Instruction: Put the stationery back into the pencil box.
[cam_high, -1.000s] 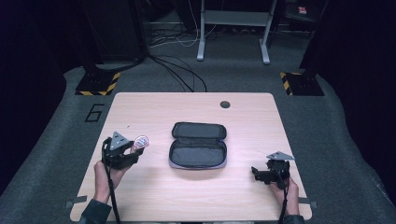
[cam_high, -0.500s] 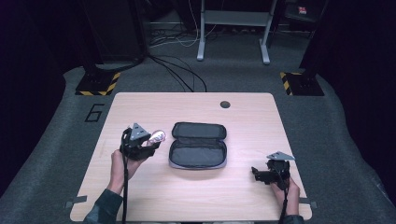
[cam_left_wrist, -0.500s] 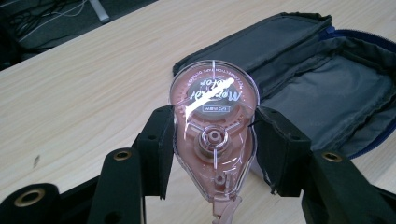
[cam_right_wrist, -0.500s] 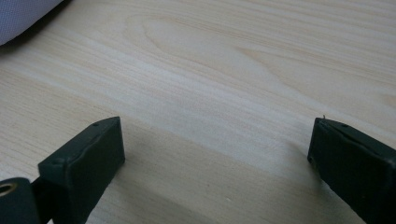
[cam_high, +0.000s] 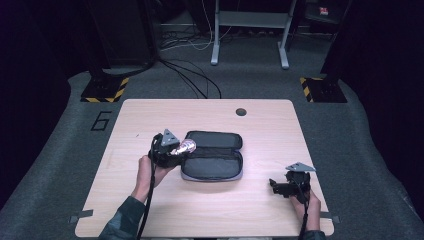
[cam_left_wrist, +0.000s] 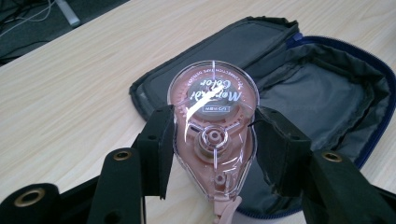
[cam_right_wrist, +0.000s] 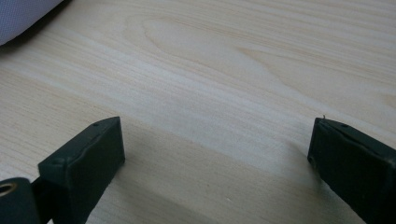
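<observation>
Left fingers (cam_left_wrist: 159, 154) clamping pink tape dispenser (cam_left_wrist: 212, 135), right fingers (cam_right_wrist: 93, 158) wide, pale wooden table (cam_high: 150, 220); dark carpeted room

Overhead light falls evenly on my desk (cam_high: 210, 210) while the surrounding room sinks into darkness. A white glare streak crosses the clear tape dispenser (cam_left_wrist: 212, 135); my jaws cast soft shadows, their near ends blurred.

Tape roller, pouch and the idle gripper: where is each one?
Tape roller (cam_left_wrist: 212, 126): left gripper view, clear round body.
Pouch (cam_high: 212, 167): high view, grey inner lining.
Right gripper (cam_high: 274, 184): high view, between its jaw tips.
</observation>
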